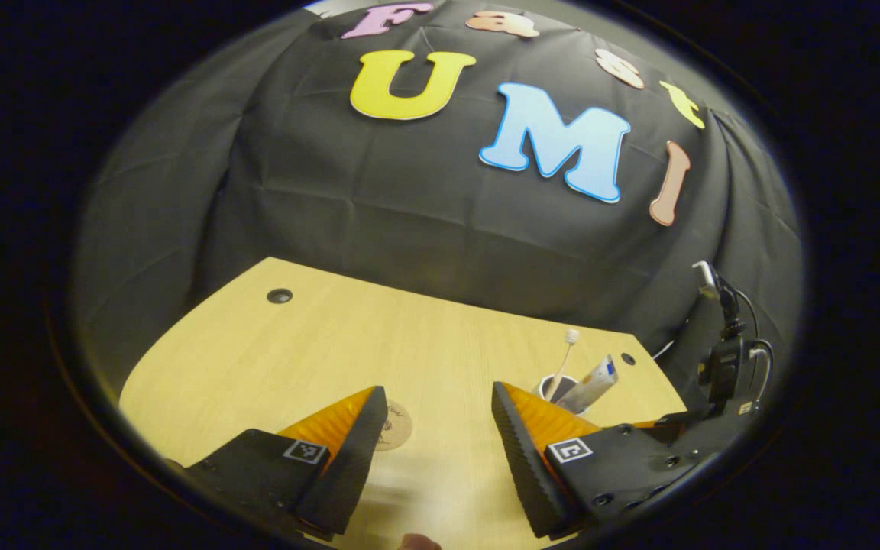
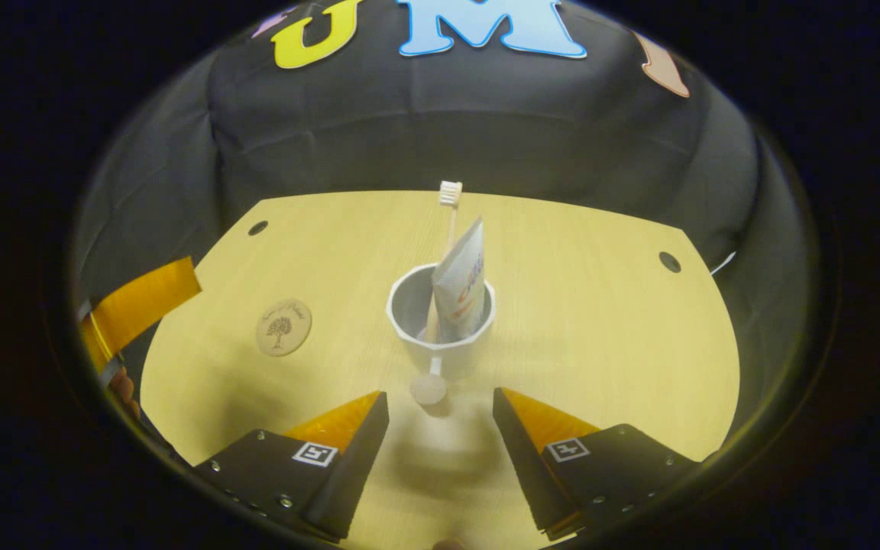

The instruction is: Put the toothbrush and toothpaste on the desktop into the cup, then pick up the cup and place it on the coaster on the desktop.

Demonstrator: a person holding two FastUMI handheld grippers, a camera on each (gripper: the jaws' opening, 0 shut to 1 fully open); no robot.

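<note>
In the right gripper view a white cup (image 2: 451,347) stands upright mid-table, its handle (image 2: 430,386) pointing at me. A toothbrush (image 2: 450,195) and a toothpaste tube (image 2: 461,286) stand inside it. My right gripper (image 2: 440,401) is open just short of the handle, holding nothing. A round wooden coaster (image 2: 283,327) lies to the cup's left. In the left gripper view my left gripper (image 1: 438,393) is open and empty above the table. Its left finger partly hides the coaster (image 1: 399,428). Its right finger hides most of the cup (image 1: 548,382), with the toothbrush (image 1: 567,347) and toothpaste tube (image 1: 594,382) sticking out.
The light wooden desktop (image 2: 600,344) has a dark cable hole near each back corner (image 2: 257,228) (image 2: 669,262). Black cloth walls close it in at the back and sides. An orange finger of the left gripper (image 2: 142,302) shows past the table's left edge.
</note>
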